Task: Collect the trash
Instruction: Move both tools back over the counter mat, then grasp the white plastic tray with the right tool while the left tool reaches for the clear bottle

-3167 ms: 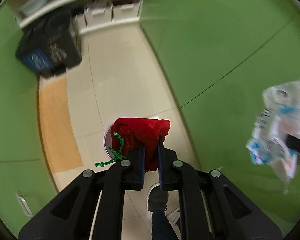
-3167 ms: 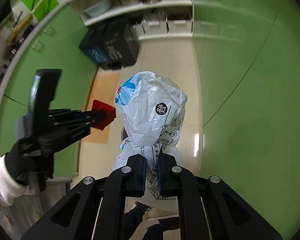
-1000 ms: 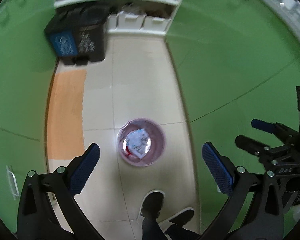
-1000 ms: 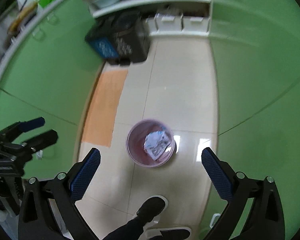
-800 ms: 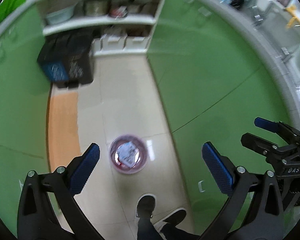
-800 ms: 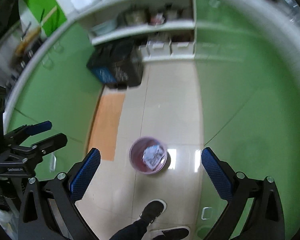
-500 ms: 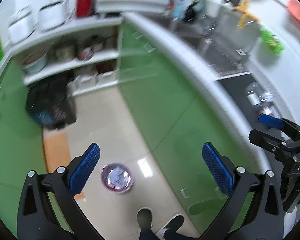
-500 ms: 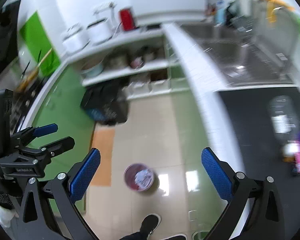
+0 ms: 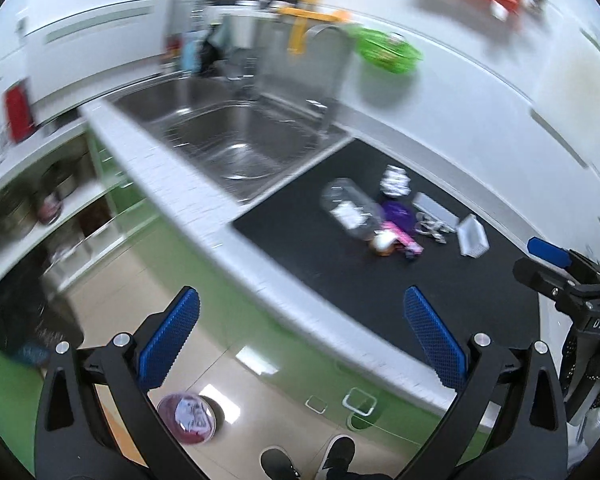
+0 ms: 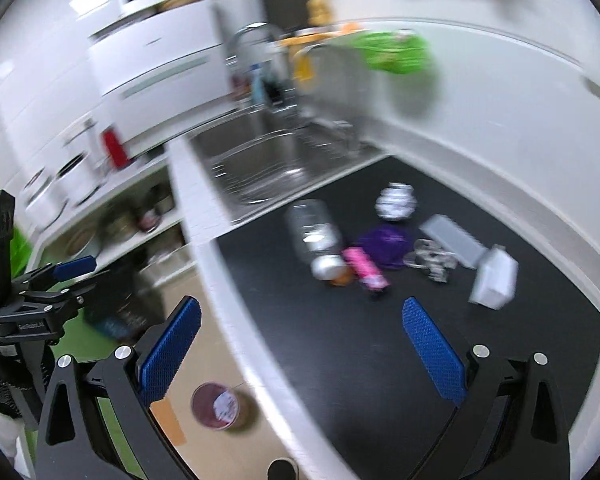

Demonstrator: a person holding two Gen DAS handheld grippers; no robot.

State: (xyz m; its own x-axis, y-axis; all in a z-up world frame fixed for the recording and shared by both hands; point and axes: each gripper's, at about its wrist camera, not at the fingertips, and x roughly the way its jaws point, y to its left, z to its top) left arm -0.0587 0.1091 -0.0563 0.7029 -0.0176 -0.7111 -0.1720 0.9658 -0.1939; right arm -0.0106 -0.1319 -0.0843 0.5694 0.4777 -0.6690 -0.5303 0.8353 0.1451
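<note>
Both the left gripper and the right gripper are spread wide with nothing between their blue pads, raised over the edge of the black countertop mat. Down on the floor, the pink trash bin already holds some crumpled wrapping, so part of the collecting looks done. A cluster of litter remains on the mat: a clear plastic bottle, a pink wrapper, a purple bag, a crumpled white packet and a white tray, so I judge the task well short of finished.
</note>
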